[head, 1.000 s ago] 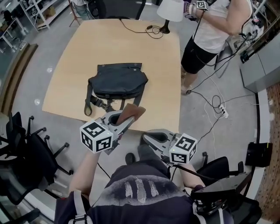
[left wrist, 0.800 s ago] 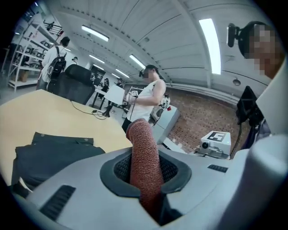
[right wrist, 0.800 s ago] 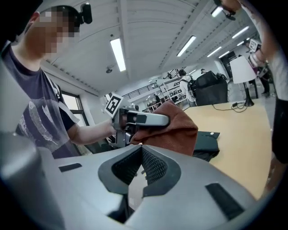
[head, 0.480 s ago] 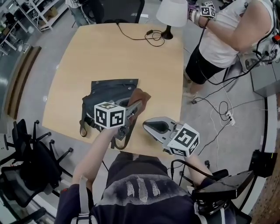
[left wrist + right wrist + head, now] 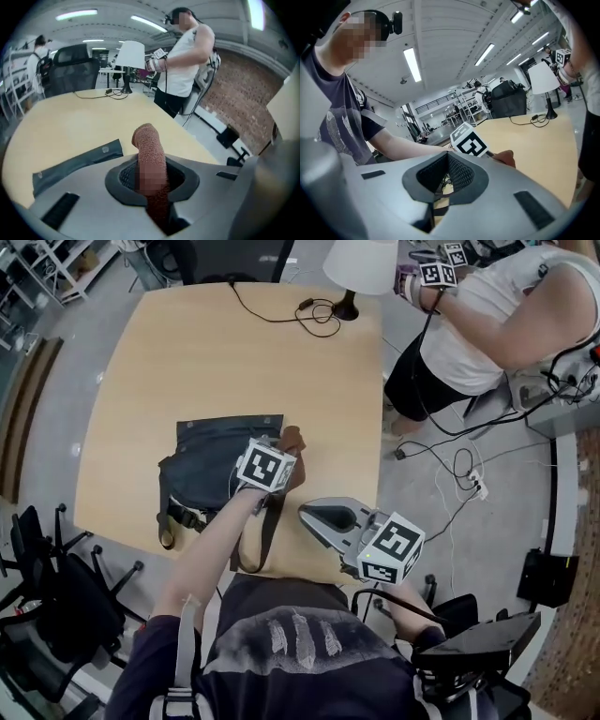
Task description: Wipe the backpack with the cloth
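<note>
A dark backpack (image 5: 217,457) lies flat on the wooden table (image 5: 187,352), its straps hanging over the near edge. My left gripper (image 5: 284,454) hovers at the backpack's right edge, shut on a brown cloth (image 5: 293,441). In the left gripper view the cloth (image 5: 149,150) sticks up between the jaws, and a backpack flap (image 5: 77,161) lies just beyond on the left. My right gripper (image 5: 321,516) hangs at the table's near right edge, shut with nothing in it. The right gripper view shows its closed jaws (image 5: 446,164), with the left gripper's marker cube (image 5: 469,140) past them.
A white lamp (image 5: 361,263) and a black cable (image 5: 309,310) sit at the table's far end. Another person (image 5: 487,315) stands at the far right corner. Office chairs (image 5: 56,587) crowd the near left. Cables and a power strip (image 5: 464,470) lie on the floor at right.
My left gripper has carried the cloth forward from the near table edge to the backpack's right side. The right gripper has stayed near the table edge.
</note>
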A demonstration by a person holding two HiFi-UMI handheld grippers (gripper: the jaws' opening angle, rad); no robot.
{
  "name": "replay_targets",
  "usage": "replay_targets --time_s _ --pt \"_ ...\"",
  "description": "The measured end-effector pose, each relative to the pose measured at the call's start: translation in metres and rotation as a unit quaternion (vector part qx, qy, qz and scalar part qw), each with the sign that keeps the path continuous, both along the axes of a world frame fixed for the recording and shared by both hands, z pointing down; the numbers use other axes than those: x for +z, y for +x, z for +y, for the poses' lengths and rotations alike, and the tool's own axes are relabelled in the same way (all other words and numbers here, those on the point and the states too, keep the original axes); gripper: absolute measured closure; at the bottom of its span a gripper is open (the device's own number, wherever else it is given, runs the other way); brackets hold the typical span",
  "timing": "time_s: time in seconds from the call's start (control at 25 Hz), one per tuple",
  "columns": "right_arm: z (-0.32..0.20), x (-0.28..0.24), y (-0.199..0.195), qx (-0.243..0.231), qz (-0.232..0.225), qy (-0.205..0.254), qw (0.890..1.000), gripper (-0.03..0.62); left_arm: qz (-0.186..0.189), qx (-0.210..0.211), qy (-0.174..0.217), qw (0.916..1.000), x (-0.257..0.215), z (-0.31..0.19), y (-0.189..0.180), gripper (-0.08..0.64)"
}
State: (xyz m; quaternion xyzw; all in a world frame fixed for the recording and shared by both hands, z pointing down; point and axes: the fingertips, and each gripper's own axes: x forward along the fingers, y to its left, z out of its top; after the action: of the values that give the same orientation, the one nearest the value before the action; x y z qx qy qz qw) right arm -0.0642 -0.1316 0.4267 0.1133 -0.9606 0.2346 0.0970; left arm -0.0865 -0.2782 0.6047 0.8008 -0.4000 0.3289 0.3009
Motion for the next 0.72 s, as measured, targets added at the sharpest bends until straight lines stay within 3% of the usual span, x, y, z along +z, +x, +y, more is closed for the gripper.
replay_targets --time_s 0.12,0.2,0.44,0.72 --pt "-0.002 0.000 -0.002 -0.003 0.009 0.007 1.000 0.589 -0.096 0.065 0.025 0.9929 0.020 0.008 -0.006 0.502" --pt "-0.004 -0.001 -0.002 -0.006 0.012 0.008 1.000 0.589 -0.135 0.085 0.048 0.9860 0.023 0.012 -0.011 0.502" --pt "0.000 -0.006 -0.015 -0.017 0.000 0.002 1.000 0.589 -0.184 0.113 0.090 0.9722 0.021 0.029 -0.023 0.502" --pt "0.019 -0.007 -0.027 -0.036 0.000 0.000 0.999 0.589 -0.210 0.099 0.122 0.9649 0.013 0.066 -0.064 0.502"
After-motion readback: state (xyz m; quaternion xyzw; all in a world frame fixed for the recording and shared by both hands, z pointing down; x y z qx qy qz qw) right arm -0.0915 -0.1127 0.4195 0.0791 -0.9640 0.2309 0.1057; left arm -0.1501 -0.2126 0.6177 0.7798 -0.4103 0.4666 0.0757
